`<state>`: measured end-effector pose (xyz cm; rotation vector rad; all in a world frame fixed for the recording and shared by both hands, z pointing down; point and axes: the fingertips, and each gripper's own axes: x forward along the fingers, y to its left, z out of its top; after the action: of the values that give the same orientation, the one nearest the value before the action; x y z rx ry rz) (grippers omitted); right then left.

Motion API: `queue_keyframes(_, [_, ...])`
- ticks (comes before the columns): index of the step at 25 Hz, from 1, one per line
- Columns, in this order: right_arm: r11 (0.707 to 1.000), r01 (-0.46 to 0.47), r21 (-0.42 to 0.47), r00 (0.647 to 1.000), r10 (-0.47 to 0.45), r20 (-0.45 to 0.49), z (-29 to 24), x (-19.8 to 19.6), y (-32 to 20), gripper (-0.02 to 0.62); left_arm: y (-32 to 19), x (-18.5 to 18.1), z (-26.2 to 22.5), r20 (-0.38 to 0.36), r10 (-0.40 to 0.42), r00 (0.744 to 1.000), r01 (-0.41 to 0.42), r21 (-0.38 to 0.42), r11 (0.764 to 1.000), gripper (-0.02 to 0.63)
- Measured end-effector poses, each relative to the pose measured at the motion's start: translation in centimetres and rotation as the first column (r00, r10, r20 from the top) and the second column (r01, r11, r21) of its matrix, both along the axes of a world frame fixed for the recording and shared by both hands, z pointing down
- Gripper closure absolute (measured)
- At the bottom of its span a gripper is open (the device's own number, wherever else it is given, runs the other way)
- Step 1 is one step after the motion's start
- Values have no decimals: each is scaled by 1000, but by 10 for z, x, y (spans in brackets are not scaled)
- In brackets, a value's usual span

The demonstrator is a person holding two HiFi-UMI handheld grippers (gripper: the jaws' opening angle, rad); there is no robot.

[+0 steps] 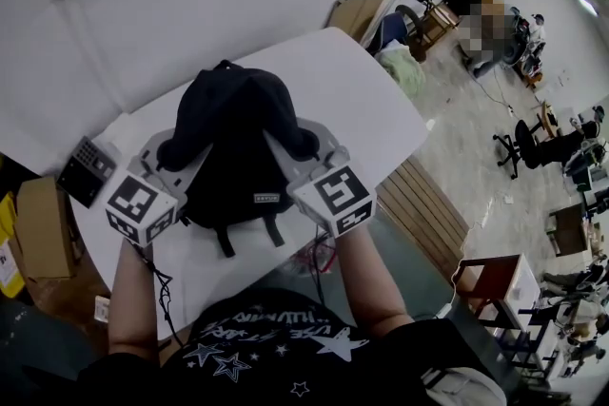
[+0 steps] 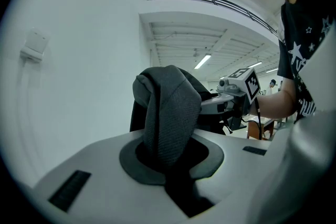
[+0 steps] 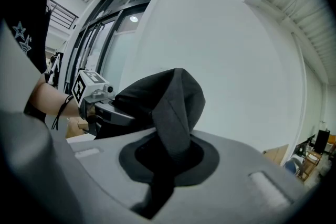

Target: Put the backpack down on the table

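On the backpack (image 1: 233, 124), the small front label (image 1: 267, 199) is unreadable.

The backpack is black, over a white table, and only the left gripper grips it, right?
No: both grip it. The right gripper view shows the right gripper shut on the backpack too, like the left gripper. The rest holds.
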<state>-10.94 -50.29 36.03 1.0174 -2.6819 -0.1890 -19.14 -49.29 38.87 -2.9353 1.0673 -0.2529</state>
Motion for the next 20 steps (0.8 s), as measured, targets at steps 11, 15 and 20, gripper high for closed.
queue_keyframes(11, [1000, 7, 13, 1000, -7, 23, 4, 1, 3, 567, 3, -1, 6, -46, 6, 999, -6, 3, 1000, 554])
queue_keyframes(15, [1000, -5, 19, 1000, 5, 29, 2, 2, 4, 554, 5, -1, 5, -38, -3, 999, 3, 17, 1000, 552])
queue_keyframes(20, [999, -12, -30, 999, 13, 37, 9, 3, 7, 450, 4, -8, 8, -64, -54, 996, 55, 6, 998, 502])
